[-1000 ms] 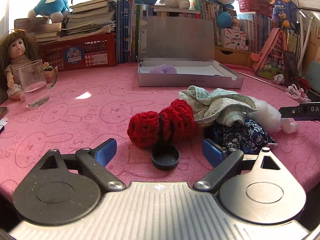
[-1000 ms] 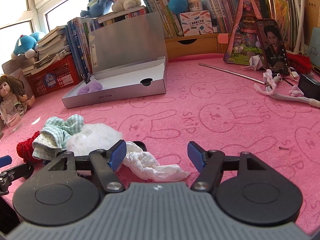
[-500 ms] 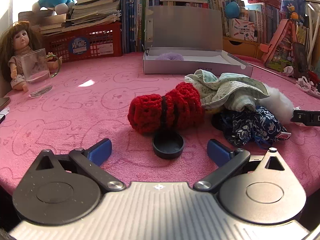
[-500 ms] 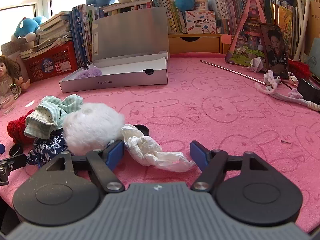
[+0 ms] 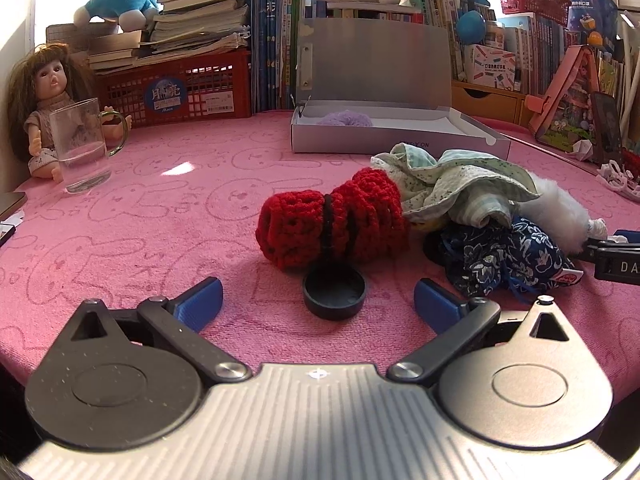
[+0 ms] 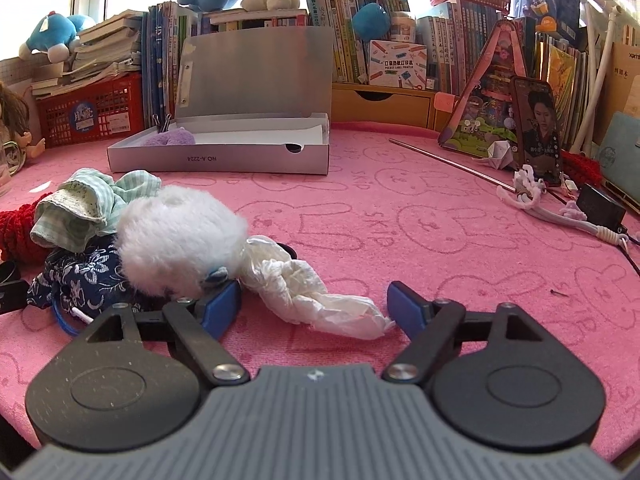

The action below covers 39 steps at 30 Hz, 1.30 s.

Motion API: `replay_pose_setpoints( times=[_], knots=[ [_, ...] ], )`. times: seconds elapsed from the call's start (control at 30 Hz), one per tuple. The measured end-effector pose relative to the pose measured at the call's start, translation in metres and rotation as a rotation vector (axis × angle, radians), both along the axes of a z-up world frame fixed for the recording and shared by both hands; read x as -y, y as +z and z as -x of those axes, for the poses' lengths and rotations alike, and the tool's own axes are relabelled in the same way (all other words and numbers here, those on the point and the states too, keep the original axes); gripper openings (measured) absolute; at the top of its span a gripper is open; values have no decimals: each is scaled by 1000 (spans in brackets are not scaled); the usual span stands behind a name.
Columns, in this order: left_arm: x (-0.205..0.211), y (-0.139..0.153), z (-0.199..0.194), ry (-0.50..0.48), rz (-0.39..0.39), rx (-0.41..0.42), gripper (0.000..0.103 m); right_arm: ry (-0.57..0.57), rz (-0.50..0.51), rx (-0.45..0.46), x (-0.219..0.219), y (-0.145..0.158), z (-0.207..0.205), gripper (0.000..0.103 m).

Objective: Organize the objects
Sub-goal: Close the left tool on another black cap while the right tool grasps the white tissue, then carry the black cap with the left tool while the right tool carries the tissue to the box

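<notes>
While right gripper (image 6: pixel 314 310) jaws widen, crumpled tissue (image 6: pixel 312 294) between, lying diagonally, unpinched.

Two wrist cameras, low over the pink tabletop (image 5: pixel 160 208), both faced the book-lined back wall

The left view looked from close behind the red knit roll (image 5: pixel 332 220); the right view sat close behind the white fluffy ball (image 6: pixel 180 236); both shared the open grey box (image 6: pixel 224 156) and the cloth pile (image 5: pixel 460 188).

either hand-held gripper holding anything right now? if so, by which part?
Nothing held. Left hand-held gripper closing slightly around the black cap, no contact. Right hand-held gripper opening, white tissue lying loose between.
</notes>
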<state>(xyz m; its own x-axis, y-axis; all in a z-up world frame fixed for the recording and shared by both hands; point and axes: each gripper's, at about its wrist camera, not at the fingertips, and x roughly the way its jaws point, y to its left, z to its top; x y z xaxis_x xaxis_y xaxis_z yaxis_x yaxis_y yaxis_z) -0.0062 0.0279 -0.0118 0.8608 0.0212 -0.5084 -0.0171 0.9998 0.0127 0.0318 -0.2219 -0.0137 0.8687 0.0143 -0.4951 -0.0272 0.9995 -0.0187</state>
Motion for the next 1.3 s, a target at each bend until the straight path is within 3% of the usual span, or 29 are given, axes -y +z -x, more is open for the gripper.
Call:
replay_pose_setpoints(
  times=[0.03, 0.1, 0.37, 0.67, 0.83, 0.9, 0.97, 1.13, 1.3],
  knots=[
    [1, 1, 0, 0, -1, 1, 97, -1, 1, 0, 0, 0, 0, 88],
    [3, 3, 4, -11, -3, 10, 82, -5, 1, -1, 0, 0, 0, 88],
    [8, 7, 7, -41, -3, 14, 55, -6, 3, -9, 0, 1, -1, 89],
    [9, 8, 1, -38, -5, -1, 55, 26, 1, -34, -4, 4, 3, 87],
    [8, 9, 1, -43, -1, -2, 53, 45, -6, -37, -4, 7, 4, 75],
    [9, 10, 1, -46, -1, 0, 45, 54, -10, -37, -5, 9, 5, 69],
    [9, 10, 2, -52, -5, 3, 38, 61, -17, -33, -4, 11, 6, 62],
    [11, 13, 4, -66, -3, 12, 38, 95, -26, -31, -5, 18, 10, 37],
    [12, 20, 6, -74, 2, 27, 38, 124, -15, -8, -10, 28, 16, 34]
  ],
)
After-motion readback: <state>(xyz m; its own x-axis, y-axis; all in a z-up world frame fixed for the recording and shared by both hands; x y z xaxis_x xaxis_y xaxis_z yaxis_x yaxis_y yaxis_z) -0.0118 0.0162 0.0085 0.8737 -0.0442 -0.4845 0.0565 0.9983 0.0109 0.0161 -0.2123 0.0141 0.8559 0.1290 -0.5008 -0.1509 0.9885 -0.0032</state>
